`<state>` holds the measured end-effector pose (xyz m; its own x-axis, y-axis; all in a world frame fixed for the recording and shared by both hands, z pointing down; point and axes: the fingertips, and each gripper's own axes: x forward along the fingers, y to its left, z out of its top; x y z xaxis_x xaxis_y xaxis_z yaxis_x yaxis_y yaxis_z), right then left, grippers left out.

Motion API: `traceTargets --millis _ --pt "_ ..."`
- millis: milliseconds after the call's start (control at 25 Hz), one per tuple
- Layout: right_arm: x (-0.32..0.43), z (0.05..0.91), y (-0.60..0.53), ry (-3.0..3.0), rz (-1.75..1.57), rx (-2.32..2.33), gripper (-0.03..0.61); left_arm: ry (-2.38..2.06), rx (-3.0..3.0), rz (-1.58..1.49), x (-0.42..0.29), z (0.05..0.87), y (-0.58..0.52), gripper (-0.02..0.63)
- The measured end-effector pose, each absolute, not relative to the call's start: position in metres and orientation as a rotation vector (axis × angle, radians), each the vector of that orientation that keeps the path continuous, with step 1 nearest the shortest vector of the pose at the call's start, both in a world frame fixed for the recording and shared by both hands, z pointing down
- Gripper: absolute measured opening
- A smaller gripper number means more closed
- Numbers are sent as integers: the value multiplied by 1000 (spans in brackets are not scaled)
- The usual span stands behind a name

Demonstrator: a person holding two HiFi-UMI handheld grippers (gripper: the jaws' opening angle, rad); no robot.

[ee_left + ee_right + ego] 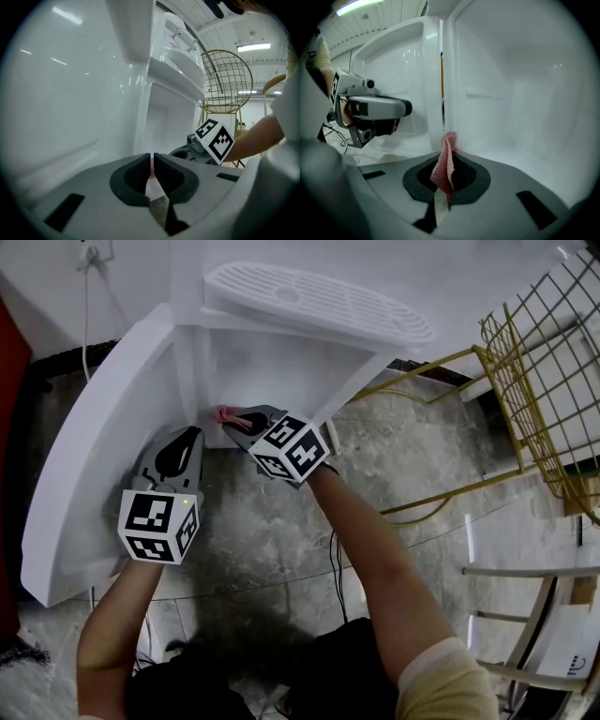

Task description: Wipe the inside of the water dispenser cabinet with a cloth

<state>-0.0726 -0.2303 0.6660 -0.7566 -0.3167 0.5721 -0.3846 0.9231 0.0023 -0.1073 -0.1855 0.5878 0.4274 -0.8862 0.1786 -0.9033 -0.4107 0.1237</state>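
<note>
The right hand-held gripper (242, 420) clamps a pink cloth (444, 164) at the mouth of the white water dispenser cabinet (281, 371). The left hand-held gripper (152, 164), jaws together and empty, hovers beside the open door (94, 437).

to your right, a yellow wire chair (553, 371) stands on the mottled grey stone floor (272, 531). below it sits a white metal frame (511, 570). a thin black cable (332, 563) lies on the floor, and a white cord (85, 315) hangs down the wall at upper left.
</note>
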Motion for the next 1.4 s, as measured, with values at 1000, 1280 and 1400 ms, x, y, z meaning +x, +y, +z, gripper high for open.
traceTargets --millis 1000,1280,1400 --pt "-58 597 -293 -2690 81 1025 29 -1622 2466 121 -118 588 -186 18" --pt "-71 622 -300 -2655 161 1092 29 -1604 2462 124 -117 594 -186 18" --pt "-80 642 -293 -2604 129 1018 29 -1600 2460 126 -117 595 -186 18"
